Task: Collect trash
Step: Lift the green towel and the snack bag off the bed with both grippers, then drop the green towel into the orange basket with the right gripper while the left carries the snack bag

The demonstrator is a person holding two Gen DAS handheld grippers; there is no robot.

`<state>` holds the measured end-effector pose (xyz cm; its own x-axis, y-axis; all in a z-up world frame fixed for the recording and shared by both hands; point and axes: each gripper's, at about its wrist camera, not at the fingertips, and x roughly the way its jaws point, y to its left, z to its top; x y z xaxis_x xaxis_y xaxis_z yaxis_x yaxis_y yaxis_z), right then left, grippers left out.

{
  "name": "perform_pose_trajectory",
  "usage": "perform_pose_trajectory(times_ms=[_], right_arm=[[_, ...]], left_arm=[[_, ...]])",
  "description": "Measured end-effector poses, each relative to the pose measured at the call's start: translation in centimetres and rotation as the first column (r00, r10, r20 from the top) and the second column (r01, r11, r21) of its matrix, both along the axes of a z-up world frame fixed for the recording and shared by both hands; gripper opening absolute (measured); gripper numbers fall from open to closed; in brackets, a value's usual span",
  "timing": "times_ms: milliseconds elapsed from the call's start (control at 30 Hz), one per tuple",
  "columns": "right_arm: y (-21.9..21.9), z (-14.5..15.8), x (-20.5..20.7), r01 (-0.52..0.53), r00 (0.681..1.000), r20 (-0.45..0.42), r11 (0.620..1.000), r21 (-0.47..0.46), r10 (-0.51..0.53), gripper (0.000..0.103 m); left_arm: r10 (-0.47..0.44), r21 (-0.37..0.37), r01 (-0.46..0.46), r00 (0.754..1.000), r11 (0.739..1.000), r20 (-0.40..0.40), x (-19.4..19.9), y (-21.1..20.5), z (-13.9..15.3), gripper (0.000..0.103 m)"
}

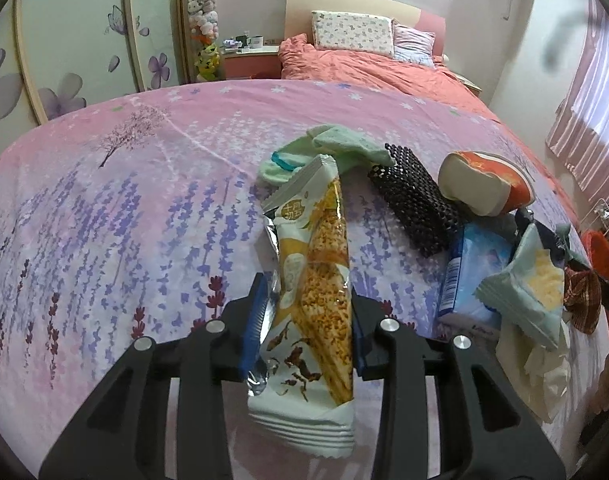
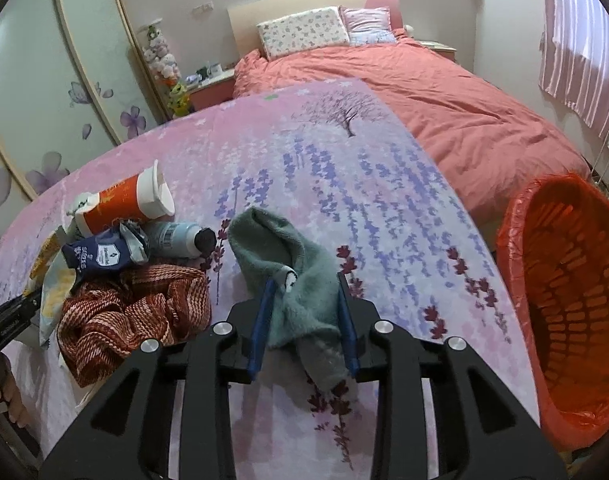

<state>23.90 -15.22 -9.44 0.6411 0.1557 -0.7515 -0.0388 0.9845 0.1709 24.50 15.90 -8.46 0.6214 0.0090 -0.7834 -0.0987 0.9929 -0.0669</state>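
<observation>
- Trash lies in a heap on the pink flowered sheet [image 1: 104,208]; one piece, a long snack wrapper [image 1: 312,300], is clamped between the blue pads of the left gripper [image 1: 306,320] and stands up along the fingers, its crimped end hanging toward the camera.
- Beyond the wrapper in the left view, a mint-green sock [image 1: 328,148] lies crumpled, touching a black mesh sleeve [image 1: 416,204] beside it.
- To the right of the mesh, an orange paper cup [image 1: 484,184] lies on its side, white base toward the camera.
- Just below the cup sit a blue tissue pack [image 1: 472,272] and a pale green snack bag [image 1: 532,292], the bag overlapping the pack.
- The right gripper [image 2: 306,320] is closed on a grey-green sock [image 2: 300,280], which bunches up between the pads and droops below them.
- In the right view the heap is to the left: the cup [image 2: 128,200] on its side with its white lid on, a grey bottle [image 2: 180,240] with a dark cap just beside it, and a dark blue packet [image 2: 100,256] touching both.
- A red-and-white knit cloth [image 2: 132,312] lies crumpled just in front of the packet.
- An orange bin [image 2: 576,300] lined with a red bag stands off the right edge of the sheet, its mouth tilted toward the camera.
- Behind the sheet, a coral duvet [image 2: 444,96] covers the bed, with two pillows [image 2: 304,32] at the headboard.
</observation>
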Motion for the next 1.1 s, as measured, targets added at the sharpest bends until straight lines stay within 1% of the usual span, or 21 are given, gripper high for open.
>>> perform_pose_trajectory(times_ms=[67,133,200,267,367,400,433,500,633,833,1100], right_arm=[[0.1,-0.1,0.1,-0.006,1.0,-0.004,1.0,-0.002,0.006,0.018],[0.0,-0.1,0.1,-0.004,1.0,-0.008,1.0,0.008,0.004,0.016],[-0.2,-0.2,0.0,-0.001,1.0,-0.009,1.0,0.023,0.001,0.015],[-0.2,-0.2,0.0,0.0,1.0,-0.009,1.0,0.018,0.0,0.015],[-0.1,-0.2,-0.1,0.0,1.0,-0.009,1.0,0.013,0.0,0.015],[-0.3,-0.2,-0.2,0.002,1.0,-0.008,1.0,0.02,-0.002,0.012],[-0.6,-0.2,-0.3,0.005,1.0,-0.005,0.999,0.036,-0.005,0.011],[-0.9,-0.1,-0.7,0.007,1.0,0.001,0.999,0.05,-0.007,0.01],[-1.2,0.9,-1.9,0.005,0.999,0.032,0.998,0.064,-0.007,0.01],[-1.6,2.9,-3.6,-0.004,0.997,0.075,0.998,0.064,0.0,0.01],[-3.3,5.5,-6.3,0.017,0.99,0.136,0.997,0.078,-0.028,0.01]], left_arm=[[0.003,0.0,-0.003,1.0,1.0,0.006,0.0,0.2,0.0,0.03],[-0.001,-0.004,0.001,1.0,1.0,0.011,0.1,0.4,0.0,0.028],[-0.003,-0.014,0.003,1.0,1.0,0.014,0.1,0.6,0.0,0.027],[-0.002,-0.024,0.003,1.0,1.0,0.015,-0.1,0.7,0.0,0.027],[-0.002,-0.041,0.003,1.0,0.999,0.024,-0.2,1.2,-0.1,0.022],[-0.001,-0.041,0.002,1.0,0.999,0.026,-0.3,1.3,-0.1,0.02],[-0.003,-0.04,0.004,1.0,0.999,0.029,-0.4,1.3,0.0,0.017],[-0.015,-0.04,0.016,0.999,0.999,0.039,-0.7,1.3,0.4,0.015],[-0.036,-0.021,0.037,0.996,0.999,0.076,-1.5,0.7,1.8,0.015],[-0.052,-0.024,0.055,0.992,0.998,0.114,-2.8,-0.2,4.4,0.015],[-0.102,-0.017,0.106,0.981,0.994,0.165,-4.5,-3.8,8.1,0.015]])
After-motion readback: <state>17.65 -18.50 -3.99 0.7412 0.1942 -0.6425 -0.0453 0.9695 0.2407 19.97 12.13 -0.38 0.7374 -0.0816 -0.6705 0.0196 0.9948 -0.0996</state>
